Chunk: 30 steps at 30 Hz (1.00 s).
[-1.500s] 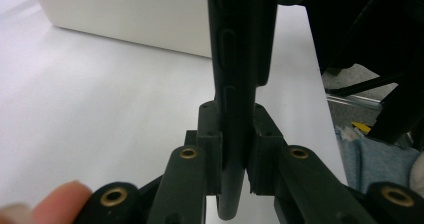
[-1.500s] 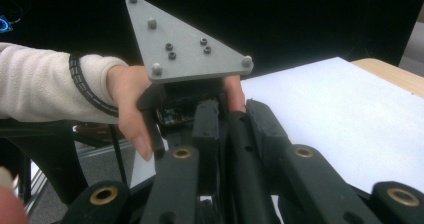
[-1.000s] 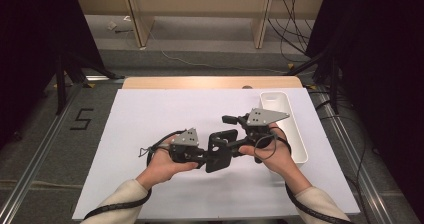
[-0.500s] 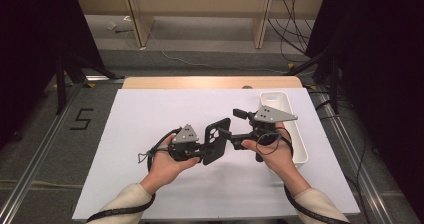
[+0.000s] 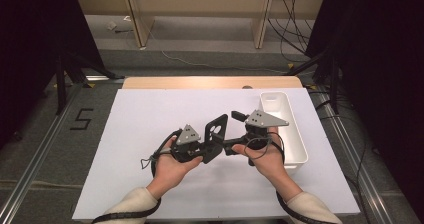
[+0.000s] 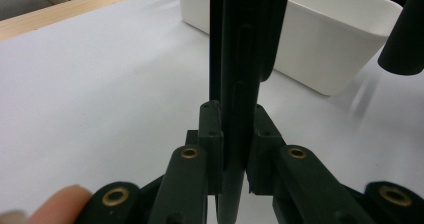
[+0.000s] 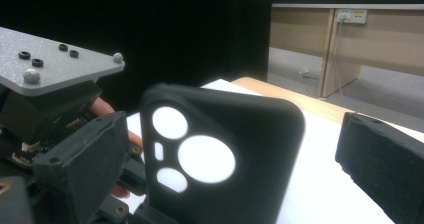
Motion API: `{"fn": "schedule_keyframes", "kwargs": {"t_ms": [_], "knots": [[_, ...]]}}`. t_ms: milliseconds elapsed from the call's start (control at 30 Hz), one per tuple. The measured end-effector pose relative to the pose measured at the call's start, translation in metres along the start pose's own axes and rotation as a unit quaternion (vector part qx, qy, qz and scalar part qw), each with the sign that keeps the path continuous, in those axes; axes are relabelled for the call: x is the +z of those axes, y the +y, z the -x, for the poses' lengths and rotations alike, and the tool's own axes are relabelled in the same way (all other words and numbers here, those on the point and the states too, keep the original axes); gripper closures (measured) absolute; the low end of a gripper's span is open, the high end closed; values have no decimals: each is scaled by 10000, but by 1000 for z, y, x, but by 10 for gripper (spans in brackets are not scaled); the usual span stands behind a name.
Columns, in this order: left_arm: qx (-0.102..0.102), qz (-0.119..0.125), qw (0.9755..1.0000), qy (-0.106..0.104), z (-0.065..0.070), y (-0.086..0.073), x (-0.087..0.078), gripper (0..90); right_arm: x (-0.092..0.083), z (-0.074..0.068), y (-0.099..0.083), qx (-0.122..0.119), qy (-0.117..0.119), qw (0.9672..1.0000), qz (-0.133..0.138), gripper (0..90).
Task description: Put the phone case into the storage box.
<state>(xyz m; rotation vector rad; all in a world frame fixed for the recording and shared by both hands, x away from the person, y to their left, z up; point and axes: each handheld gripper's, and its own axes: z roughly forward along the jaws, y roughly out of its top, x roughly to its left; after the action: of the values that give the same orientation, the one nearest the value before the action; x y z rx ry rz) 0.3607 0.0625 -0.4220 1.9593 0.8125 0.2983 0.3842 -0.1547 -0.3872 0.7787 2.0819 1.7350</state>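
While the left tool (image 5: 202,146) pinches the black phone case (image 5: 215,136) edge-on between its pads, holding it upright above the white desk (image 5: 150,114), the right tool (image 5: 239,134) has just been opening and now stands spread beside the case, with nothing clamped in it. The likely trouble lies in that single narrow grip: the soft case could twist or slide out under a nudge from the right tool and drop onto the desk. The white bin (image 5: 290,134) sits near the right hand (image 5: 267,159), so a careless swing could knock it.
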Motion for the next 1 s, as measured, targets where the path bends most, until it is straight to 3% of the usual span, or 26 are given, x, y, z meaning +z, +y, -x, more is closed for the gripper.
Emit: {"fn": "schedule_keyframes", "kwargs": {"t_ms": [433,1000], "knots": [[7,-15,10000,17,5,1,2,798,7,-10,-5,-20,-355,9993,80,23],[37,29,10000,2,6,2,2,798,9,-17,-9,98,-535,9984,165,133]]}}
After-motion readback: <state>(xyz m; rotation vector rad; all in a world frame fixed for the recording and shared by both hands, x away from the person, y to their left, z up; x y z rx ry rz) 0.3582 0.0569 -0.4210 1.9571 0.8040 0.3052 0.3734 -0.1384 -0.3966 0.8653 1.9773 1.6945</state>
